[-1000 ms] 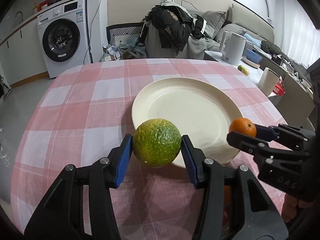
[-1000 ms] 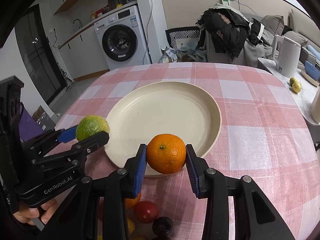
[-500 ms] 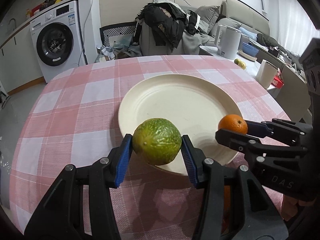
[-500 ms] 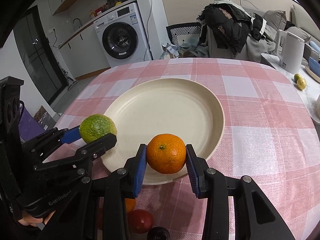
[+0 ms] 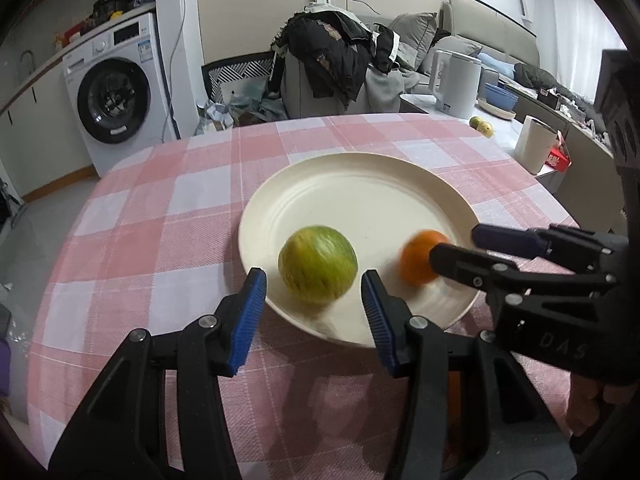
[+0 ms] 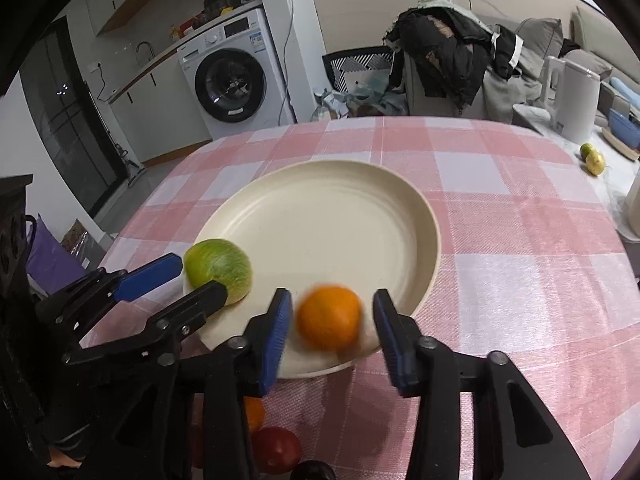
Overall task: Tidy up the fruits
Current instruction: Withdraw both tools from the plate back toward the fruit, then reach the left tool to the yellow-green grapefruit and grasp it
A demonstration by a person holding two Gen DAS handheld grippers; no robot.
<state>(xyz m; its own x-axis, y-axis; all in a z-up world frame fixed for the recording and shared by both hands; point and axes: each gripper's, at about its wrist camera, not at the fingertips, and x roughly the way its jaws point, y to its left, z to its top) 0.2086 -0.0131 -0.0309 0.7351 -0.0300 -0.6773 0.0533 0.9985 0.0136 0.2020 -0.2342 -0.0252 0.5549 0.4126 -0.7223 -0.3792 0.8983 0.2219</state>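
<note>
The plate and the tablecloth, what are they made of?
The plate looks like matte plastic or a fibre mix, perhaps glazed ceramic: cream, thin-rimmed, only a dull shine, faint rings in its base. The tablecloth looks like woven fabric: pink and white checks with a fine thread texture, draping over the table's edge.

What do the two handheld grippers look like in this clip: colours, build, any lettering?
Both match: the left gripper and right gripper have black angular plastic frames with silver rivets and two fingers faced with ribbed blue pads. The right one's side shows faint raised letters, "DAS". No cables or sleeves are visible.
</note>
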